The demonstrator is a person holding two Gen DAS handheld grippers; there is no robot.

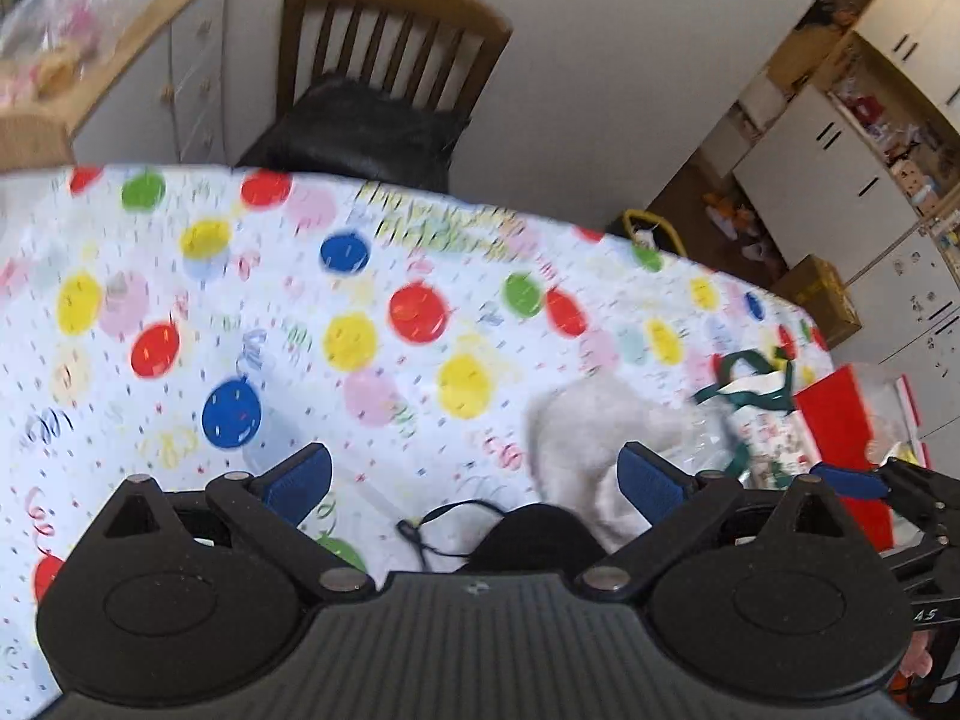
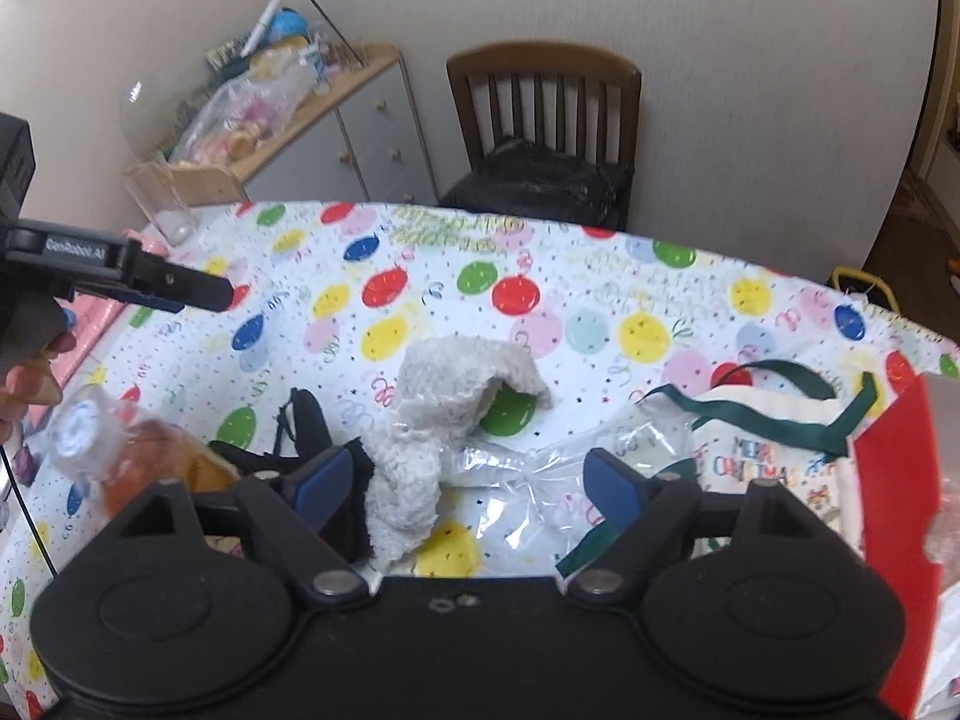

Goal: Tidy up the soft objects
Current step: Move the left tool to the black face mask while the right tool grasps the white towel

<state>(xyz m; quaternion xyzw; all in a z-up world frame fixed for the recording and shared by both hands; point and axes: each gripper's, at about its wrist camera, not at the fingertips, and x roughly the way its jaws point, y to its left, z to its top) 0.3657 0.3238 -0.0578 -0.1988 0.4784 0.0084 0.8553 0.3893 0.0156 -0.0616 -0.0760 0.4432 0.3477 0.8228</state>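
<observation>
Spanning a wide gap, the jaws of the left gripper (image 1: 474,477) and the right gripper (image 2: 462,480) are shown empty. A white fluffy cloth (image 2: 444,414) is seen between and ahead of the right jaws on the balloon-print tablecloth (image 2: 600,312), with a black eye mask (image 2: 306,420) beside the left-hand jaw and a Christmas tote bag (image 2: 774,450) beyond the right-hand jaw.
</observation>
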